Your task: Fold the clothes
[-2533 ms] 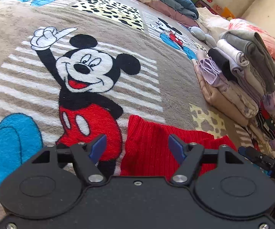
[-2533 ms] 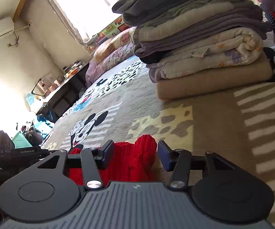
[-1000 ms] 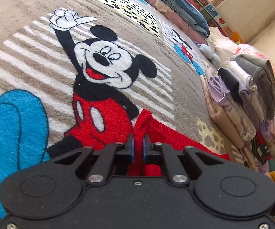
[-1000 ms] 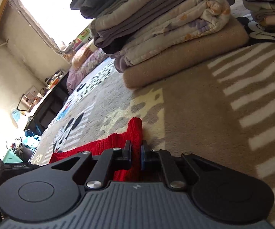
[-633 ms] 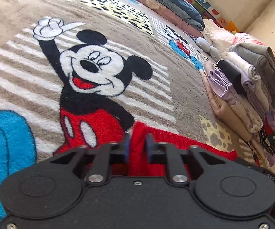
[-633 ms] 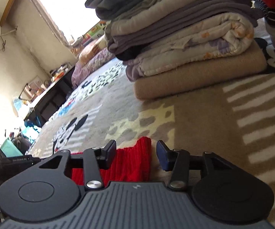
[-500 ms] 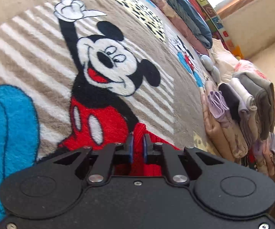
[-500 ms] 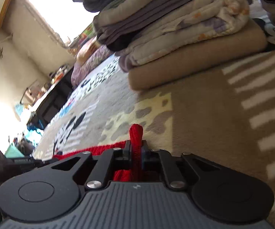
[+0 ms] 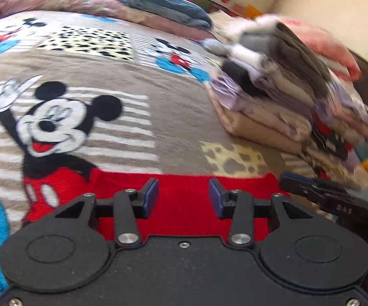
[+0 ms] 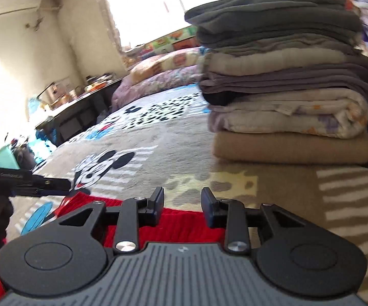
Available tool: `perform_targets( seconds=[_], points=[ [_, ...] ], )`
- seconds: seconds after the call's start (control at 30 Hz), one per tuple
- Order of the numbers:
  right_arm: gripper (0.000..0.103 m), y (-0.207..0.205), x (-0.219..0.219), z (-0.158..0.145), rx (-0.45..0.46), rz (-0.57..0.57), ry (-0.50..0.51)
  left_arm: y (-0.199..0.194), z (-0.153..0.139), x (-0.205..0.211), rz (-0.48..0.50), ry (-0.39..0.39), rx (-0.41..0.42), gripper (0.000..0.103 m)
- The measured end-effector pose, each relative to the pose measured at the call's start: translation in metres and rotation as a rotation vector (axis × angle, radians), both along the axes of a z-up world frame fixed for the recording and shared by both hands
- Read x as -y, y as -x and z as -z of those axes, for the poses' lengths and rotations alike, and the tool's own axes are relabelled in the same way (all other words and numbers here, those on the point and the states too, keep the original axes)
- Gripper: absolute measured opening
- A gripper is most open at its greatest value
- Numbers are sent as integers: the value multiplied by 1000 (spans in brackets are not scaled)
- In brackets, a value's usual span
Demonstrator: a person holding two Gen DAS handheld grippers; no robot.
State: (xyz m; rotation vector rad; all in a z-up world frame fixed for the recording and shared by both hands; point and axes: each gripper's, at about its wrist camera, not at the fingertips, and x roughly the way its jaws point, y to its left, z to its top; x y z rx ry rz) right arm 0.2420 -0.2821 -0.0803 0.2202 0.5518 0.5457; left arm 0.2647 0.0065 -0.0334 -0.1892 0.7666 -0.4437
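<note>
A red knitted garment (image 9: 184, 199) lies flat on the cartoon-mouse blanket (image 9: 122, 71), its far edge straight across. My left gripper (image 9: 183, 196) hovers just over that edge; its jaws are opening and the blue pads no longer touch the cloth. In the right wrist view the same red garment (image 10: 181, 224) lies under my right gripper (image 10: 182, 205), whose jaws are also opening with nothing pinched between them. Each gripper shows in the other's view: the right one (image 9: 319, 193) at the garment's right corner, the left one (image 10: 31, 182) at the left.
A tall stack of folded clothes (image 10: 286, 81) stands on the blanket just beyond the garment, to the right. Folded bedding and pillows (image 9: 158, 7) line the far edge. A low dark table with dishes (image 10: 76, 107) stands off the bed by the wall.
Both grippers were shut on the garment's folded edge half a second ago; now both have let go, lifted and rolled level. The red edge has dropped flat onto the blanket.
</note>
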Motion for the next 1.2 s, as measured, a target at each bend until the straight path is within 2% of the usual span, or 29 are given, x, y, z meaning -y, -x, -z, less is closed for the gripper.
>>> perform_targets(
  seconds=[0.03,0.1,0.13,0.17,0.23,0.27,0.37,0.47,0.53,0.6,0.63,0.67,0.73,0.77,0.8,0.83,0.93,1.03,1.07,1.1,1.2],
  points=[
    [31,-1,-9,4,-8,-23,48,-1,3,16,37,-41,4,36],
    [31,-5,-25,15,-34,-46,152,-11,19,35,10,-145,-36,36],
    [30,-8,-26,23,-69,-38,169,-14,29,39,-7,-201,-49,36],
    [25,-11,-22,28,-94,-22,148,-14,36,39,-2,-213,-39,37],
    [23,-12,-4,24,-119,14,46,-13,28,33,-2,-169,-35,36],
    [26,-9,6,18,-108,27,8,-11,21,30,3,-135,-28,36],
    [26,5,30,-1,-85,11,-39,-2,4,28,45,-45,8,37],
    [26,19,43,-8,-100,-117,-108,1,2,34,74,10,-11,38],
    [26,28,49,-2,-183,-270,-206,2,7,37,78,-5,-29,38],
    [26,34,47,12,-279,-351,-183,2,12,39,80,-12,-48,38],
    [28,33,45,23,-335,-339,-136,1,14,39,78,-16,-58,38],
    [1,29,48,37,-379,-292,-113,1,15,39,76,-16,-66,38],
    [0,21,64,49,-426,-217,-227,1,16,38,73,2,-75,38],
    [0,22,68,45,-413,-200,-252,1,16,37,72,11,-79,38],
    [7,25,70,38,-386,-190,-249,1,15,36,72,22,-83,38],
    [12,29,72,32,-367,-193,-259,4,15,32,76,36,-83,38],
    [16,43,71,26,-367,-271,-336,11,13,31,94,62,-83,38],
    [21,55,63,36,-437,-290,-250,21,12,34,108,63,-85,39],
    [13,57,64,42,-459,-268,-243,26,12,34,108,63,-88,39],
    [0,55,72,50,-483,-229,-287,30,11,34,108,62,-90,39],
    [0,60,84,54,-498,-182,-365,43,7,27,88,67,-91,39]
  ],
)
